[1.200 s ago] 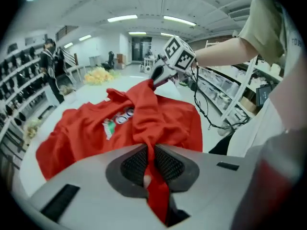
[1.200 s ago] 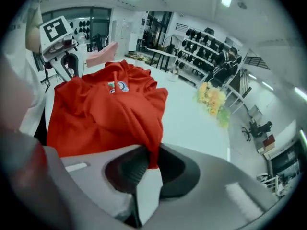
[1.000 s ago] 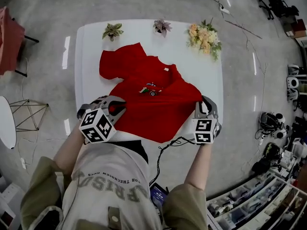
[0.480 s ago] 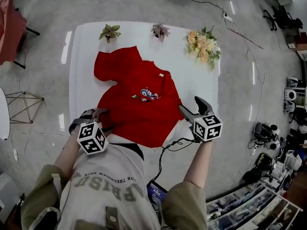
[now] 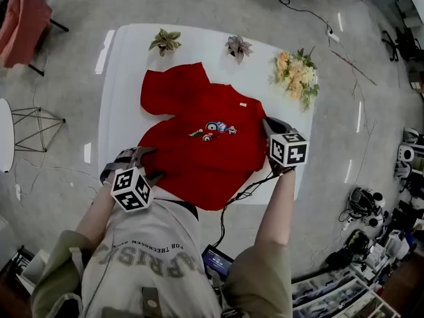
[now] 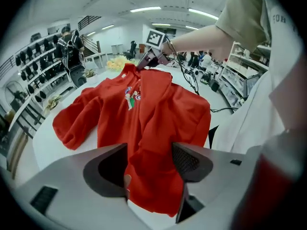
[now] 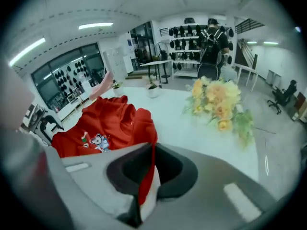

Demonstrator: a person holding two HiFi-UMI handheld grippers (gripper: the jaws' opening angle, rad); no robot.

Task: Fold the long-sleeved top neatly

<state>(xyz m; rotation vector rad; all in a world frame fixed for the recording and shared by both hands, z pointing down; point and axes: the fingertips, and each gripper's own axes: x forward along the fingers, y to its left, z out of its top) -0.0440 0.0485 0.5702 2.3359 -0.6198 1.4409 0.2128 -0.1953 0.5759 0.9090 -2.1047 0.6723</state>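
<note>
While the right tool (image 7: 149, 166) is closing: its jaws have just been coming together and are now pinching a thin edge of the red top (image 5: 199, 144), at the garment's right side near the shoulder.
Left tool (image 6: 149, 159): its jaws have just been opening and are standing spread, with the rumpled hem lying loose between them. The pads are not pressing on it.
Top: it is lying print-up on the white desk (image 5: 126, 65), collar toward the far side and hem reaching the near edge by the person.
Sleeves: one is sticking out at the far left. I cannot tell where the other one is lying.
Done so far: judging by the pictures, the task is only starting. The body is looking spread out and creased, and no tidy fold is showing.
Left to do: probably smoothing the body, bringing both sleeves in, then folding hem toward collar.
Around the top: two small plants (image 5: 165, 40) and a bunch of flowers (image 5: 296, 75) are standing along the far edge, apart from the cloth.
In the way: a black cable (image 5: 242, 194) is trailing over the near right corner, just beside the hem, and could be catching the fabric. The flowers are sitting near the right tool and may be crowding a wide swing.
</note>
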